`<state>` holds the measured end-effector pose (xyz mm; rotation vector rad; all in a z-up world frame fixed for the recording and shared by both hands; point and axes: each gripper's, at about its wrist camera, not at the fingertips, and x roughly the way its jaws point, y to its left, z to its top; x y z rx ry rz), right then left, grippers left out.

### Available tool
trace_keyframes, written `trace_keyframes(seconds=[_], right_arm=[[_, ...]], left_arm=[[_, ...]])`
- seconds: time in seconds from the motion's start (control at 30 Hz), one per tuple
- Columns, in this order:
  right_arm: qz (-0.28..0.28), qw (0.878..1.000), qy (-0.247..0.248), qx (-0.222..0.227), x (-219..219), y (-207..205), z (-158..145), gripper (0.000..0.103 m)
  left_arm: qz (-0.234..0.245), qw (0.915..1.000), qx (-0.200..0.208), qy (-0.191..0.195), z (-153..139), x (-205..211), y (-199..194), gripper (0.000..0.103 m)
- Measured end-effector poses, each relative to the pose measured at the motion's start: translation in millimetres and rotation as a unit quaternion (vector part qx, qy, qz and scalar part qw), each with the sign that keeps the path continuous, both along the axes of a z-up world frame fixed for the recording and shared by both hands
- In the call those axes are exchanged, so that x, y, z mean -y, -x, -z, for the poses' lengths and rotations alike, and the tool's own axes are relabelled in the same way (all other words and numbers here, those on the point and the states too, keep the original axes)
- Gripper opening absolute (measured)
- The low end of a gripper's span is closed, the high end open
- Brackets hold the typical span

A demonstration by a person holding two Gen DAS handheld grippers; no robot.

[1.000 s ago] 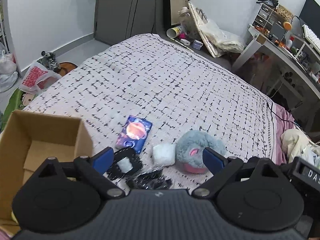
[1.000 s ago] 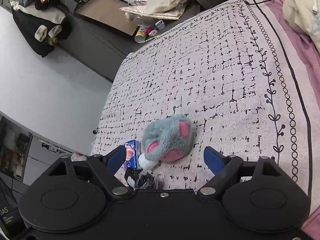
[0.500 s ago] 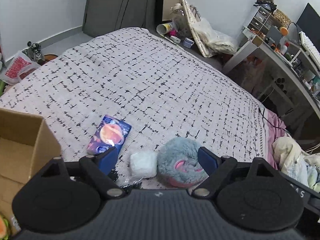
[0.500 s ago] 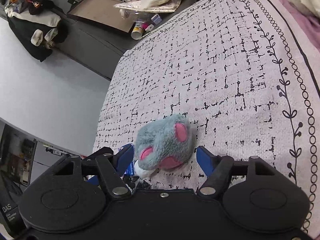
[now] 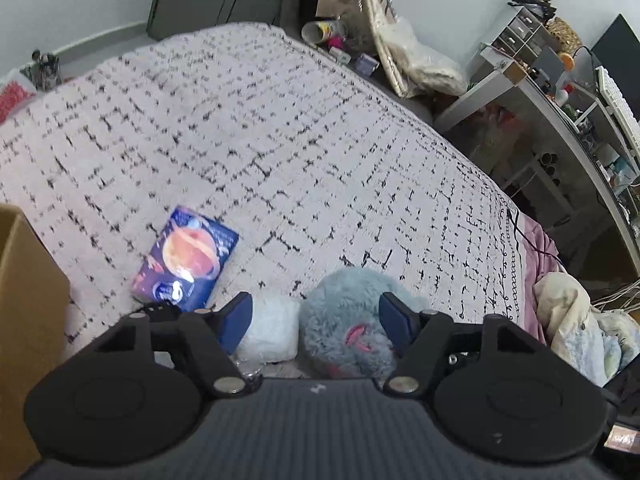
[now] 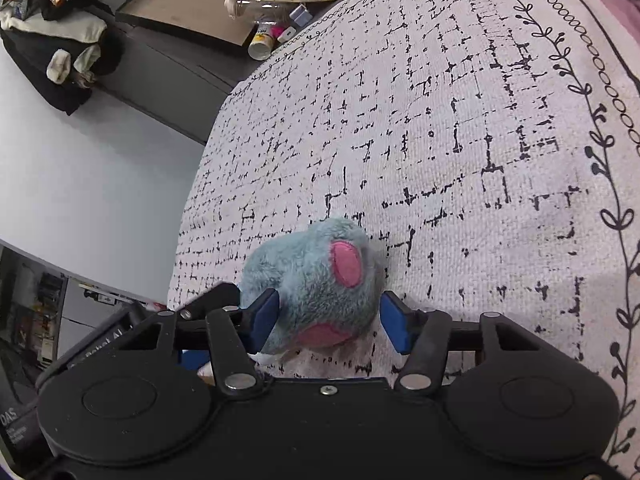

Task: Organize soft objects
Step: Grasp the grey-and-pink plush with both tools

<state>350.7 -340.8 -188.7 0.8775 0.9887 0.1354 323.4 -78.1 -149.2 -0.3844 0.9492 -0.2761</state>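
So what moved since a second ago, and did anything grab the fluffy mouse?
Both grippers moved in on the fluffy grey-blue plush toy with pink ears. The right gripper now straddles it, fingers open, nothing grabbed. Toy, white fluffy pad and planet-print packet stayed put.

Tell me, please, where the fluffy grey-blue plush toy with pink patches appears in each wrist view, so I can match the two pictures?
Left wrist view: the fluffy grey-blue plush toy with pink patches lies bottom centre, between the open left gripper fingers, beside a white fluffy pad.
Right wrist view: the toy sits lower centre, between the open right gripper fingers.
Shared landmark: the white bedspread with black dashes.
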Motion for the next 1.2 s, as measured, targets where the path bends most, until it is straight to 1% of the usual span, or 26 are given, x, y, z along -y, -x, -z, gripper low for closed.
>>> trace_keyframes(seconds=[0.1,0.13,0.17,0.2,0.23,0.27,0.3,0.33,0.57,0.67,0.83,0.97,1.2], right_arm=[[0.011,1.000,-0.003,0.002,2.4,-1.4,2.6,0.056],[0.013,1.000,-0.003,0.002,2.9,-2.1,3.6,0.054],[0.012,1.000,-0.003,0.002,3.0,-2.6,5.2,0.051],[0.010,1.000,-0.008,0.002,2.9,-3.0,7.5,0.049],[0.009,1.000,-0.020,0.002,3.7,-3.8,9.7,0.043],[0.009,1.000,-0.029,0.004,3.4,-3.9,10.8,0.041],[0.009,1.000,-0.025,0.006,3.0,-4.5,10.0,0.040],[0.008,1.000,-0.021,0.009,2.5,-4.0,9.1,0.038],[0.000,1.000,-0.009,0.021,1.7,2.5,2.6,0.030],[-0.003,1.000,-0.007,0.027,0.5,5.1,-3.6,0.030],[-0.010,0.998,-0.004,0.054,-2.3,12.2,-20.4,0.029],[-0.012,0.998,-0.007,0.065,-4.5,18.0,-31.2,0.029],[-0.021,0.996,0.006,0.088,-16.6,32.1,-53.2,0.028]], left_arm=[[0.005,0.9998,-0.008,0.016,6.7,1.2,-4.3,0.061],[0.006,0.9997,-0.009,0.020,9.3,1.9,-5.7,0.061],[0.006,0.9997,-0.012,0.022,12.4,2.5,-7.3,0.058],[0.003,0.9996,-0.017,0.023,15.4,2.9,-8.8,0.052],[-0.001,0.9995,-0.018,0.027,17.7,2.6,-10.0,0.049],[-0.002,0.9993,-0.018,0.034,18.7,2.8,-10.5,0.042],[0.000,0.9990,-0.018,0.041,19.5,3.2,-11.2,0.034],[0.004,0.9986,-0.020,0.050,20.2,4.4,-11.4,0.032],[0.006,0.9989,-0.013,0.044,14.0,8.7,-3.4,0.027],[0.006,0.9990,-0.010,0.043,7.3,7.4,-0.3,0.026],[0.003,0.9988,0.009,0.048,-10.4,1.4,8.1,0.025],[-0.001,0.9986,0.023,0.047,-23.6,-4.4,20.5,0.023],[-0.008,0.9982,0.039,0.044,-42.0,-15.8,41.4,0.022]])
